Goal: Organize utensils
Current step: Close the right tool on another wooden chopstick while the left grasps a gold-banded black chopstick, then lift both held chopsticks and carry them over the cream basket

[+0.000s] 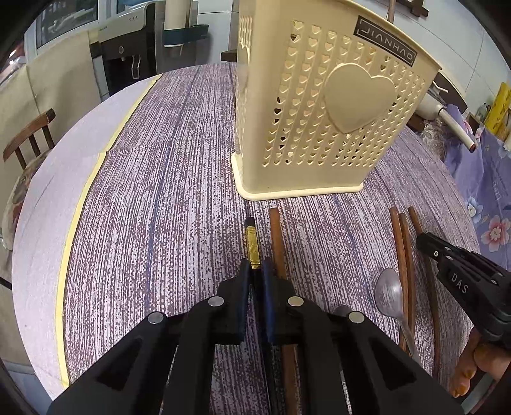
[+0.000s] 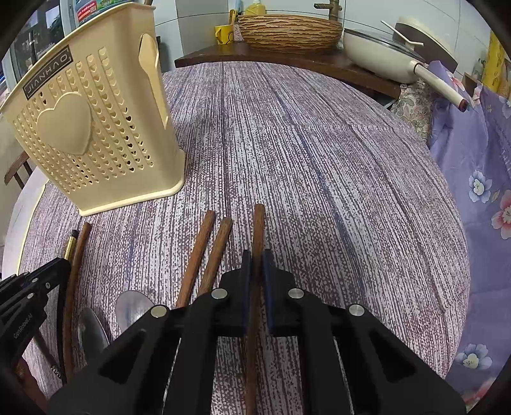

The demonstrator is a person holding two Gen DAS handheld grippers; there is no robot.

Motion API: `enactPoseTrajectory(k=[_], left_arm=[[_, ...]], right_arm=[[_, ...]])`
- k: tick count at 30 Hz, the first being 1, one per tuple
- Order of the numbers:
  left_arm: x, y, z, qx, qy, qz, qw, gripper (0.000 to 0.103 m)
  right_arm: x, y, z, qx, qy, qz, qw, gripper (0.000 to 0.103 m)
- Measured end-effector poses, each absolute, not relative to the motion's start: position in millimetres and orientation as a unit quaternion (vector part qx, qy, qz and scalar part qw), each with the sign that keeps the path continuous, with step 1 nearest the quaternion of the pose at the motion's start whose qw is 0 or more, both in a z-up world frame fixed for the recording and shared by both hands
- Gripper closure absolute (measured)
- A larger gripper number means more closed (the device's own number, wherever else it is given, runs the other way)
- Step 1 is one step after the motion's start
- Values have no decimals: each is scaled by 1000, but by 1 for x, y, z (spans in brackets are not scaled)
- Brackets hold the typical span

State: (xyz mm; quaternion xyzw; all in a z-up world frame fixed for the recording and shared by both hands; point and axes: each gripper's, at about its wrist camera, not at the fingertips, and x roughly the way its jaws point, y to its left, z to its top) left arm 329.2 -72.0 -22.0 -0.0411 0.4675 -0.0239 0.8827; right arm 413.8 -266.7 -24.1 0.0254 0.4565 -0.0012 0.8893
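A cream perforated utensil holder (image 1: 319,111) (image 2: 89,134) stands upright on the purple-streaked tablecloth. My left gripper (image 1: 255,266) (image 2: 59,266) is shut on a black chopstick with a gold end (image 1: 251,244) (image 2: 69,247) that lies on the cloth in front of the holder. Beside it lies a brown wooden chopstick (image 1: 276,236). My right gripper (image 2: 255,255) (image 1: 423,241) is shut on another brown chopstick (image 2: 258,226) (image 1: 415,222). Two more brown chopsticks (image 2: 204,252) and two metal spoons (image 2: 131,306) (image 1: 388,292) lie between the grippers.
A wooden chair (image 1: 28,137) stands past the table's left edge, marked by a yellow strip (image 1: 95,172). At the back are a woven bowl (image 2: 287,30) and a white pan (image 2: 383,54) on a dark shelf. Floral cloth (image 2: 479,166) lies to the right.
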Motion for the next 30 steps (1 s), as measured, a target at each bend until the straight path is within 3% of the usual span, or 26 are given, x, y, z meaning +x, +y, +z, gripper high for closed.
enactPoseTrajectory(k=[16, 30], left_arm=[[326, -64, -7, -73, 452, -44, 888, 95], [301, -48, 75, -89, 362, -81, 925, 95]], right_arm=[[410, -283, -8, 76, 432, 13, 899, 95], [372, -291, 83, 92, 344, 54, 933, 95]])
